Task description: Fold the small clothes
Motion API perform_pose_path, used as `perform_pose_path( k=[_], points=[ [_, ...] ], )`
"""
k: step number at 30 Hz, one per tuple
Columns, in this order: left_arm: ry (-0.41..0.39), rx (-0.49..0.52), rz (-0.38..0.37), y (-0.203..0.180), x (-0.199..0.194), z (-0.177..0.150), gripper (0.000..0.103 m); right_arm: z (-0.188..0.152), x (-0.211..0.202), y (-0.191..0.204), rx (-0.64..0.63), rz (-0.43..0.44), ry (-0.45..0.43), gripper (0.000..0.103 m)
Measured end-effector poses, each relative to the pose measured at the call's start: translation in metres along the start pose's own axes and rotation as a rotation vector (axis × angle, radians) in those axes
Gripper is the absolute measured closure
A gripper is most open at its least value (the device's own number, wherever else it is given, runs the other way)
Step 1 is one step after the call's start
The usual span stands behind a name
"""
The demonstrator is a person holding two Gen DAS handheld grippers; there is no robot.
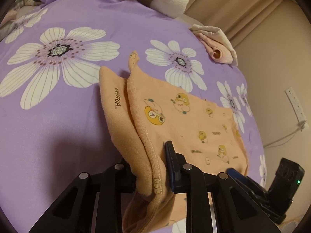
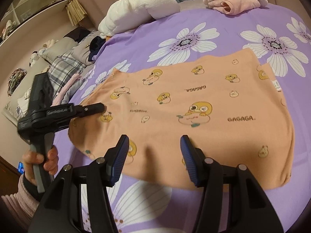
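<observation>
An orange garment [image 2: 194, 101] printed with yellow ducks and "GAGAGA" lies spread on the purple flowered bedsheet [image 2: 194, 36]. My left gripper [image 1: 153, 155] is shut on a hem of the garment [image 1: 175, 116], and the pinched fabric rises in a fold off the sheet. Its left finger is hidden behind the cloth. In the right wrist view the left gripper [image 2: 93, 107] sits at the garment's left edge, with a hand [image 2: 38, 159] on its handle. My right gripper [image 2: 154, 147] stands open over the garment's near edge, pads apart, nothing pinched.
A folded pink garment [image 2: 233, 3] lies at the far edge of the bed, with a white plush bundle [image 2: 136, 9] beside it. Pillows and loose clothes [image 2: 64, 66] pile up at the left. The bed's right edge drops toward a wall with a power strip [image 1: 296, 104].
</observation>
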State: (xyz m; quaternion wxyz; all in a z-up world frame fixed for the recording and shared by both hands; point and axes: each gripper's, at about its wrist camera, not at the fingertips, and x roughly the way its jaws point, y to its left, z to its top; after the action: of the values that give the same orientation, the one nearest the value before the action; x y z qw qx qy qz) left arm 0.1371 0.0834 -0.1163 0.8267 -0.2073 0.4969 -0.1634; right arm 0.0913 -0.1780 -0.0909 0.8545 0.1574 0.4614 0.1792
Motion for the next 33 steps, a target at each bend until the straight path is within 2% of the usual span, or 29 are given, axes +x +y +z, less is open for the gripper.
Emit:
perform_pose_path(
  k=[12, 16, 21, 27, 31, 33],
  points=[
    [-0.022, 0.038, -0.023, -0.015, -0.005, -0.001, 0.081, 0.039, 0.04, -0.009, 0.137, 0.002, 0.026, 0.061],
    [-0.027, 0.066, -0.033, -0.023, -0.006, -0.001, 0.081, 0.056, 0.059, -0.001, 0.105, -0.029, 0.039, 0.071],
    [-0.019, 0.091, -0.034, -0.03, -0.005, 0.001, 0.081, 0.075, 0.078, 0.002, 0.08, -0.115, 0.031, 0.08],
    [-0.013, 0.103, -0.032, -0.035, -0.005, -0.001, 0.081, 0.096, 0.094, -0.002, 0.075, -0.17, 0.04, 0.081],
    [-0.009, 0.109, -0.035, -0.037, -0.007, -0.003, 0.081, 0.098, 0.115, -0.007, 0.048, -0.188, 0.135, 0.08],
    [-0.009, 0.115, -0.032, -0.039, -0.007, -0.004, 0.081, 0.097, 0.113, -0.006, 0.025, -0.184, 0.138, 0.08]
  ],
)
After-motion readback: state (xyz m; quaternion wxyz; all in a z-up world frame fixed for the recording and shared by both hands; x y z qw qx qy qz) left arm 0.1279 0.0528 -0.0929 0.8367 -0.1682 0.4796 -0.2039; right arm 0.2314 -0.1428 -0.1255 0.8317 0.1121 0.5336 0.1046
